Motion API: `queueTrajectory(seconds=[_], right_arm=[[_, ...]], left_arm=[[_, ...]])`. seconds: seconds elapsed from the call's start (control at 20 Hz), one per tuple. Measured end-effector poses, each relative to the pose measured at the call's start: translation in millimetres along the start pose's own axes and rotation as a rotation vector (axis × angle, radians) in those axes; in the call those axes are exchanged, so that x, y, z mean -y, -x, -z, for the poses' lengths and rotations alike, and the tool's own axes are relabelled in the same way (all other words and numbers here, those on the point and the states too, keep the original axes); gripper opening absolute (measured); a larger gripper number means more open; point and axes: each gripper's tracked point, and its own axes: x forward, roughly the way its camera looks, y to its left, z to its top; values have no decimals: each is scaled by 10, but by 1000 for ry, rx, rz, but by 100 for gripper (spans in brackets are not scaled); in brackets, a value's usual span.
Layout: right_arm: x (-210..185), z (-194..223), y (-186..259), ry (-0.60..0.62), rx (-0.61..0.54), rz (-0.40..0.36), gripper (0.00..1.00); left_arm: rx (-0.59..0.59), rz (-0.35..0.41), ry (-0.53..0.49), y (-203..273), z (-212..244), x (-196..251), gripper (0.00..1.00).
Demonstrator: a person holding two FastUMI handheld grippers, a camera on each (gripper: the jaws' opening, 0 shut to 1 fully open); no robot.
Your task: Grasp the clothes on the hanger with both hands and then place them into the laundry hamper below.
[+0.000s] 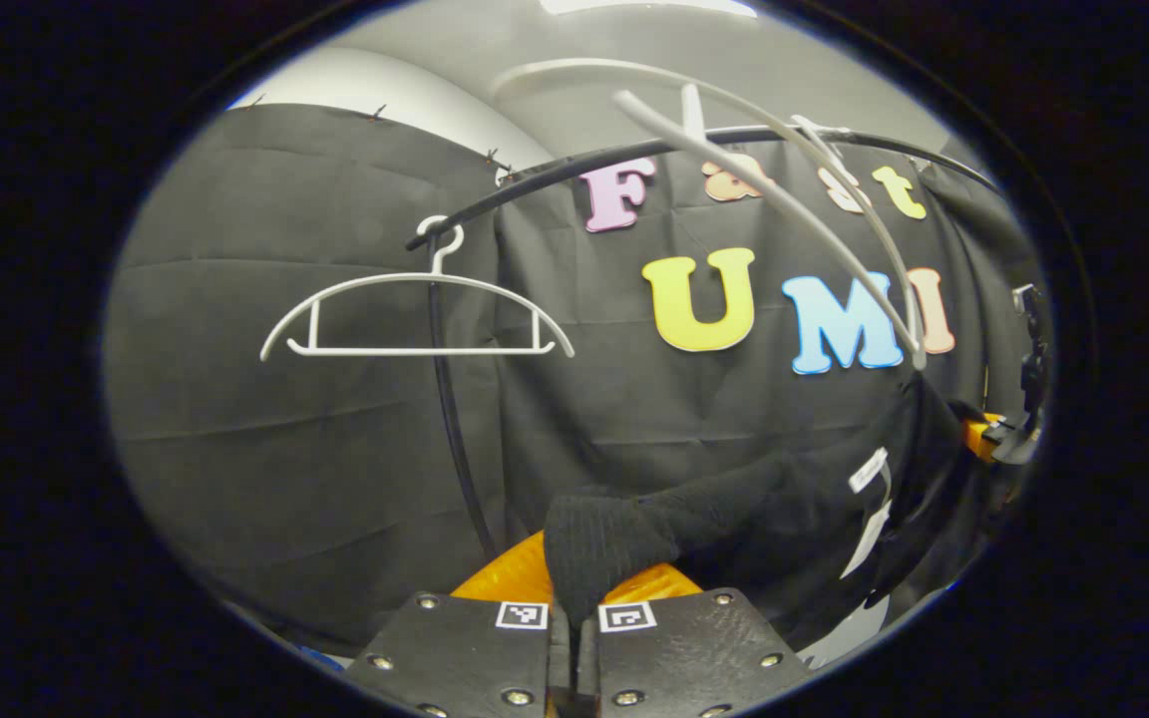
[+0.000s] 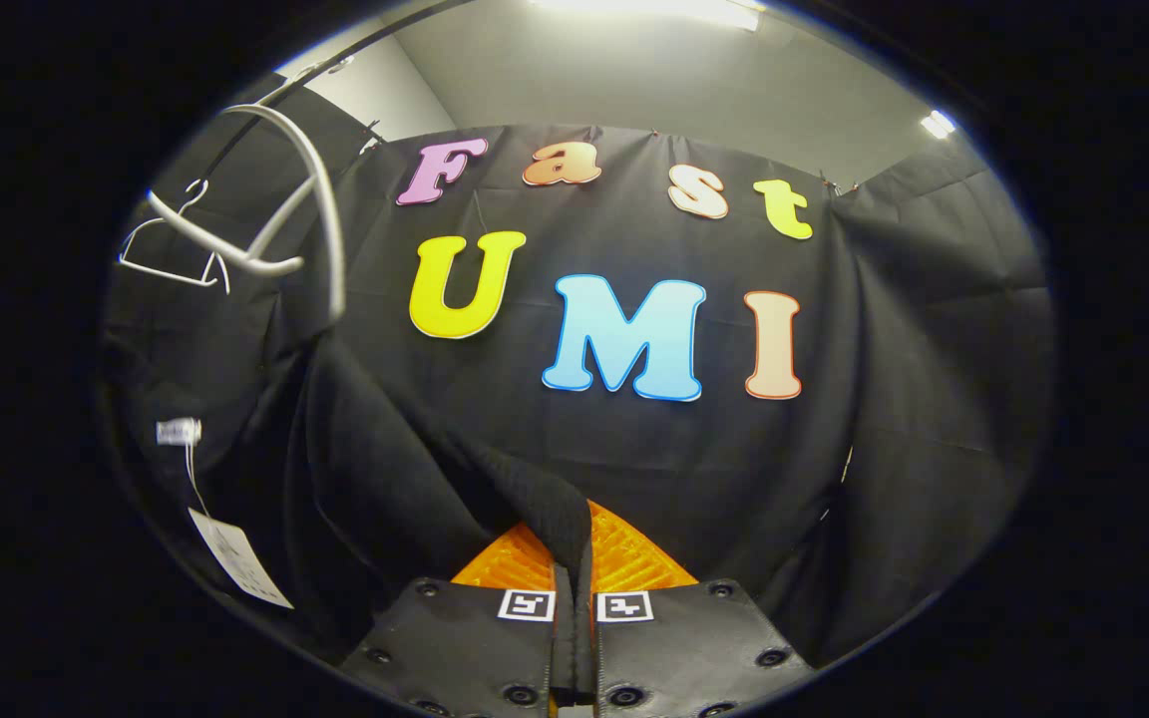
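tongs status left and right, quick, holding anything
Left tongs: closed on the black garment.
Right tongs: closed on the black garment.

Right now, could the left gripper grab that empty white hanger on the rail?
Probably not yet. The left gripper is shut on the black garment, so its fingers are busy. The empty hanger hangs farther off on the rail, with nothing in between.
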Motion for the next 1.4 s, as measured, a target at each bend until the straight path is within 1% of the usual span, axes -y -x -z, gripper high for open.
queueTrajectory(seconds=[0.1, 0.15, 0.4, 0.55, 0.7, 0.9, 1.0, 1.15, 1.4], right_arm=[[-50, 77, 125, 5, -8, -13, 0], [-86, 124, 188, 15, -18, -21, 1], [-297, 162, 546, 26, -20, -67, 1], [-428, 132, 699, 25, -17, -95, 2], [-613, 97, 947, 20, -9, -135, 1], [-835, 131, 1186, 22, -20, -181, 1], [-961, 169, 1335, 18, -28, -207, 2], [-1137, 284, 1521, 25, -38, -242, 0], [-1389, 787, 1761, 31, -137, -292, 1]], left_arm=[[-8, 34, 4, 53, 32, 51, 4], [-8, 52, 2, 54, 36, 111, 4], [-4, 126, -41, 74, 51, 344, 4], [-6, 177, -36, 26, 78, 519, 3], [-7, 230, -32, 212, 140, 698, 3], [-25, 297, -16, 260, 211, 933, 5], [-36, 325, -6, 265, 288, 1069, 3], [-61, 350, -1, 244, 427, 1178, 3], [-134, 382, 15, 410, 931, 1264, 4]])
